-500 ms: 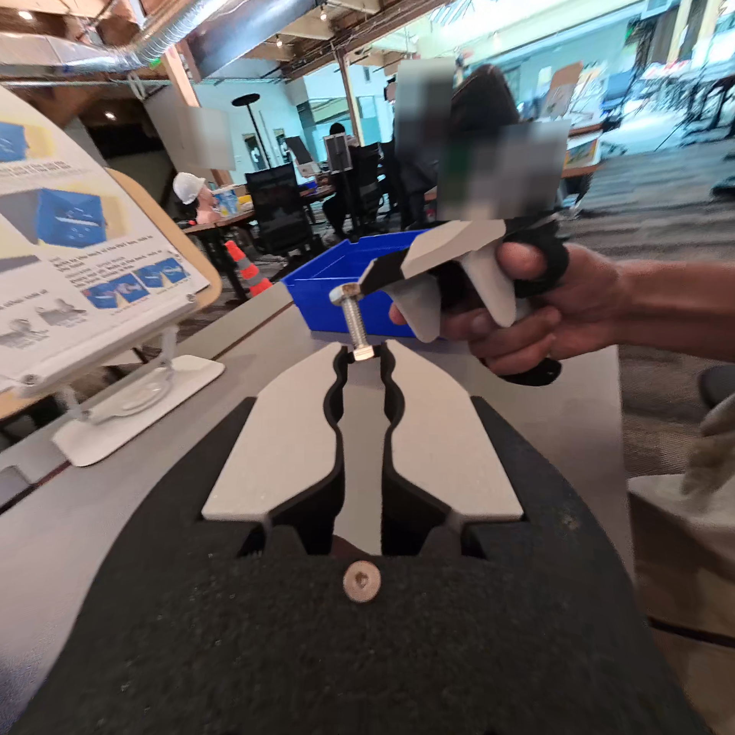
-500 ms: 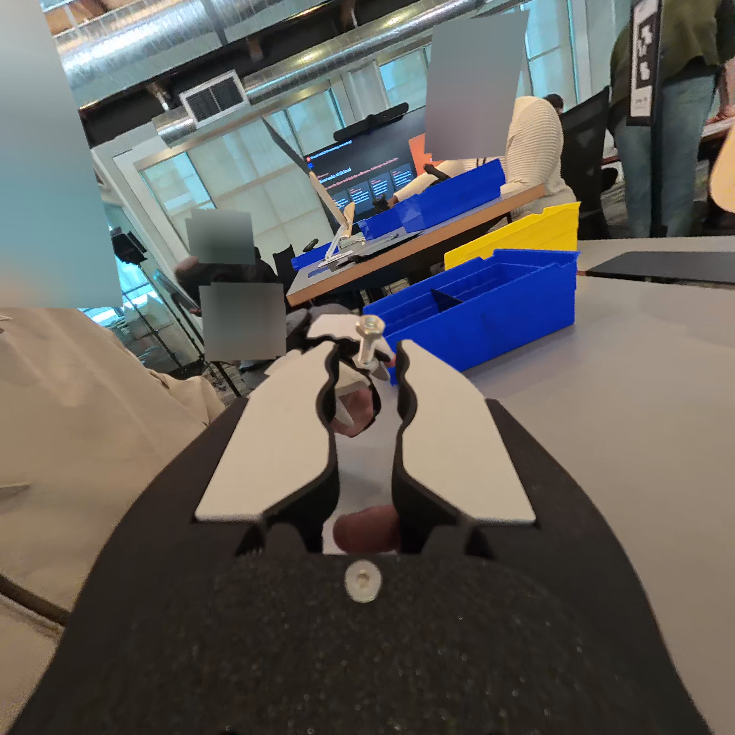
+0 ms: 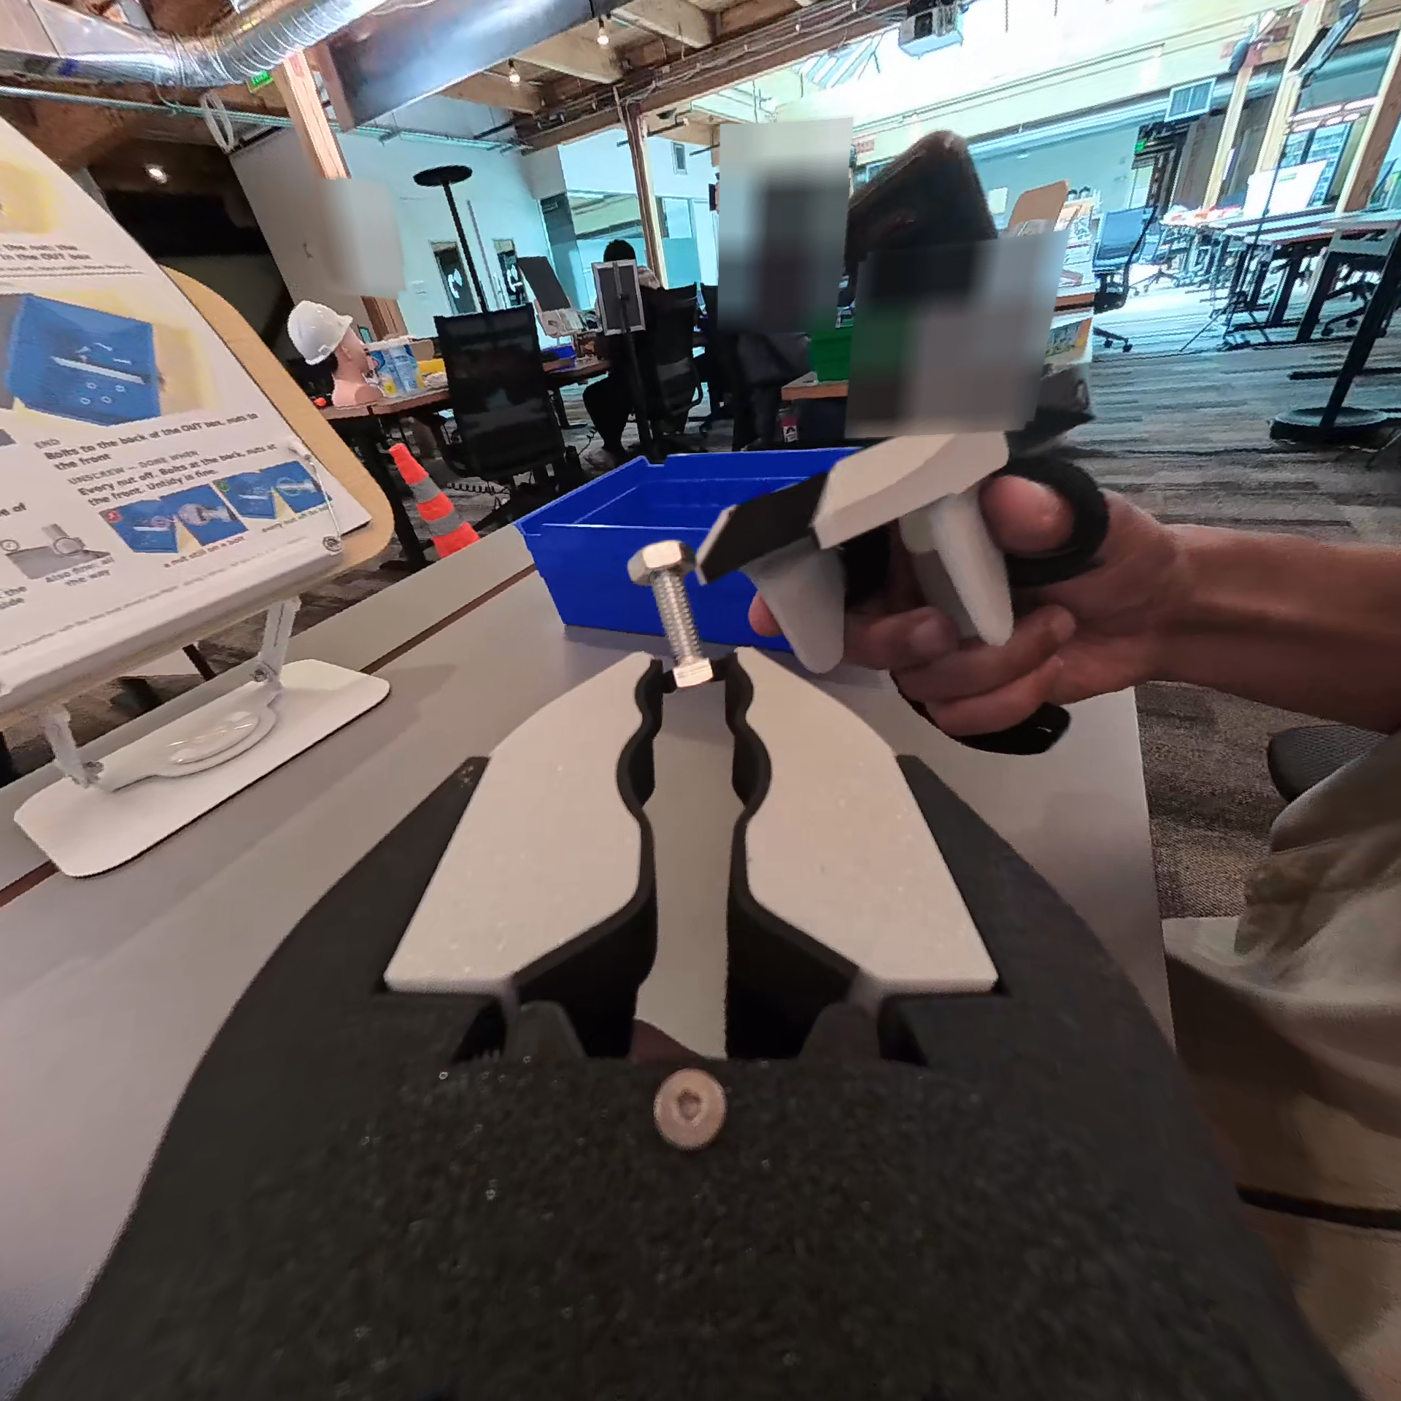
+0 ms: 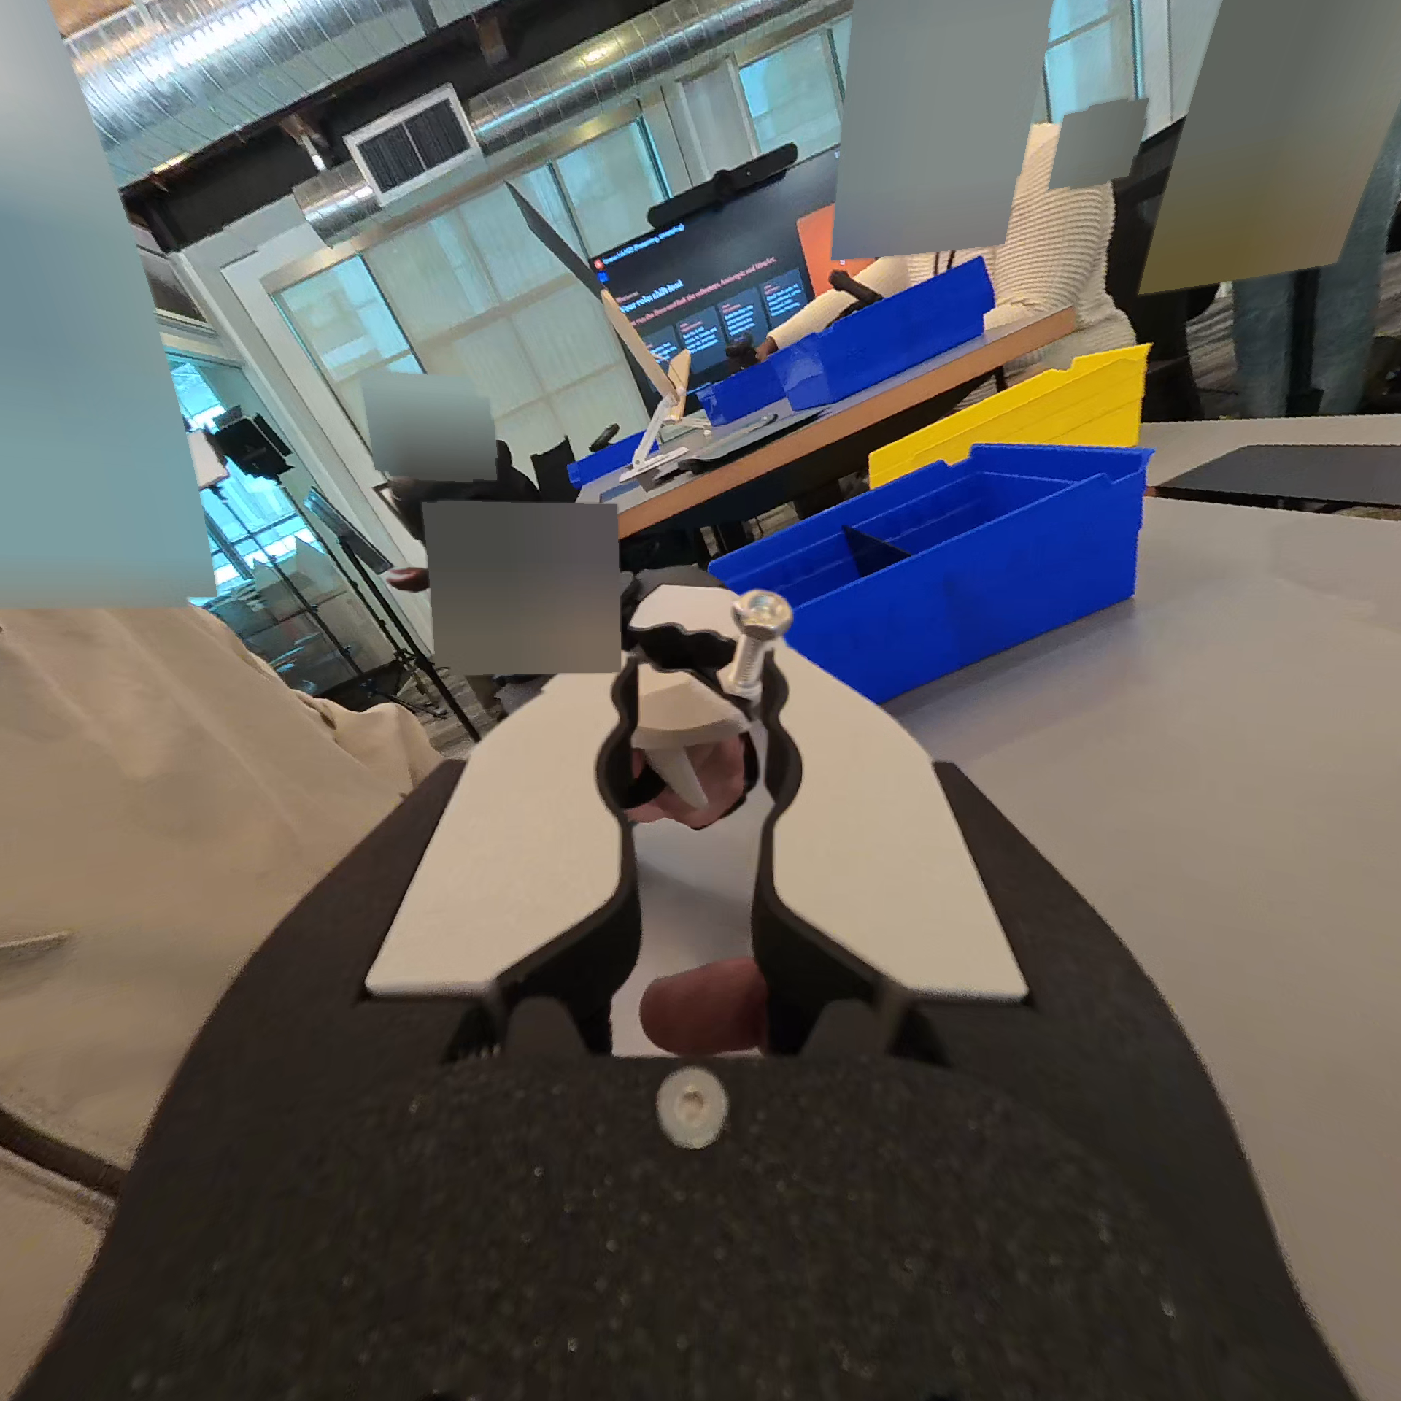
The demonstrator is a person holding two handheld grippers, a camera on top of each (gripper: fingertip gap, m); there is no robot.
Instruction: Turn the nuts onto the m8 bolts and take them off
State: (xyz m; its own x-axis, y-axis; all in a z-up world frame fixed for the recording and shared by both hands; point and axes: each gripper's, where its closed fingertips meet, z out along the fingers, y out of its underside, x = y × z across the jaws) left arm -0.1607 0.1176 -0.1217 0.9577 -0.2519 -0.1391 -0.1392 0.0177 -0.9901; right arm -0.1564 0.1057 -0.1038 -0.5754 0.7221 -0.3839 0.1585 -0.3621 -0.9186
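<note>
At far left an instruction card on a white stand (image 3: 197, 750) sits on the grey bench (image 3: 470, 659). The left tool (image 3: 691, 675) pinches the nut (image 3: 691, 673) at its tips, the bolt (image 3: 671, 599) standing up from it, before a blue bin (image 3: 606, 546). Rightward, the right tool (image 3: 709, 565) hangs beside the bolt head, parted, gripping nothing.

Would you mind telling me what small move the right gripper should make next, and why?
Probably close the right gripper onto the bolt's hex head and turn it. In the left wrist view its fingertips sit just beside the head, apparently not gripping, while the left gripper pinches the nut at the end of the bolt, which stands nearly upright.
</note>
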